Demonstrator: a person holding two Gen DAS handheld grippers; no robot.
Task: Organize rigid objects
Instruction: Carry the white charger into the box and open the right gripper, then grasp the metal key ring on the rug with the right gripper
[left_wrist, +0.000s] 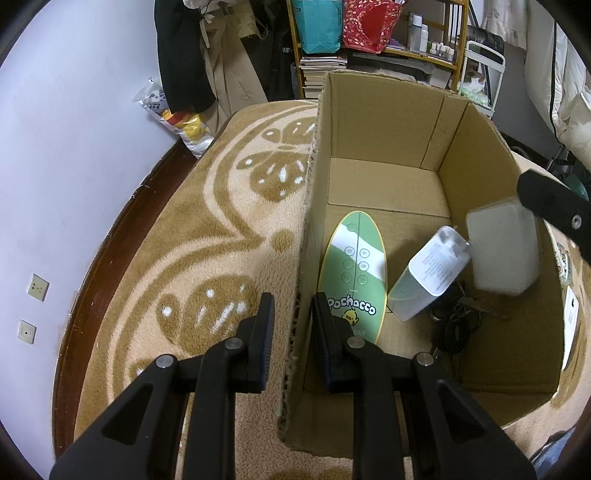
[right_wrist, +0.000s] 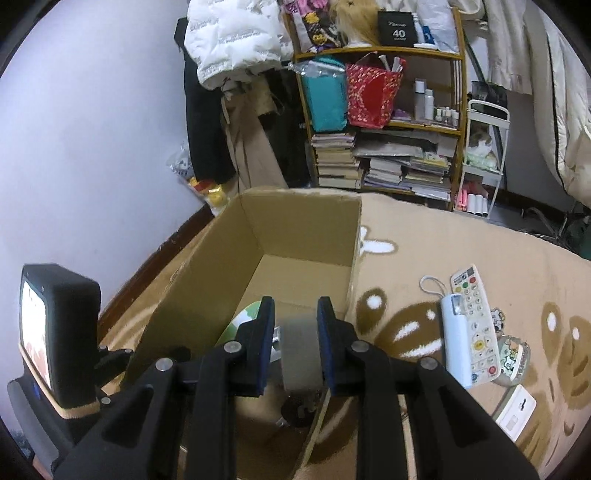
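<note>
My right gripper (right_wrist: 292, 334): clamped on a pale grey-white rectangular block (right_wrist: 300, 350), which fills the gap between both pads; I hold it over the open cardboard box (right_wrist: 303, 236).
The block from my left camera: a plain, matte, round-cornered block (left_wrist: 502, 247) at 3 o'clock, hanging above the box floor, blurred, no writing I can make out.
My left gripper (left_wrist: 293, 325): narrowly open, one finger on each side of the box's left wall (left_wrist: 306, 206) near the 6 o'clock corner; I cannot tell whether the pads touch the cardboard.
Oval board (left_wrist: 352, 277): green and white with a yellow rim, lying flat on the box floor by the left wall; it reads "Pochacco", with a small yellow chick below and round button outlines above.
White charger brick (left_wrist: 428, 273): tilted, at 4 o'clock from the board, fine print on its label too small to read; dark cables (left_wrist: 456, 325) lie under it.
On the carpet (right_wrist: 461, 236), at 3 o'clock of the box: a white remote control (right_wrist: 476, 325) with coloured buttons, a pale blue stick-shaped device (right_wrist: 456, 343) just beside it, a roll of patterned tape (right_wrist: 513, 360), and a small white card (right_wrist: 515, 411).
Shelf at 12 o'clock: a black box (right_wrist: 397, 29) marked "40".
</note>
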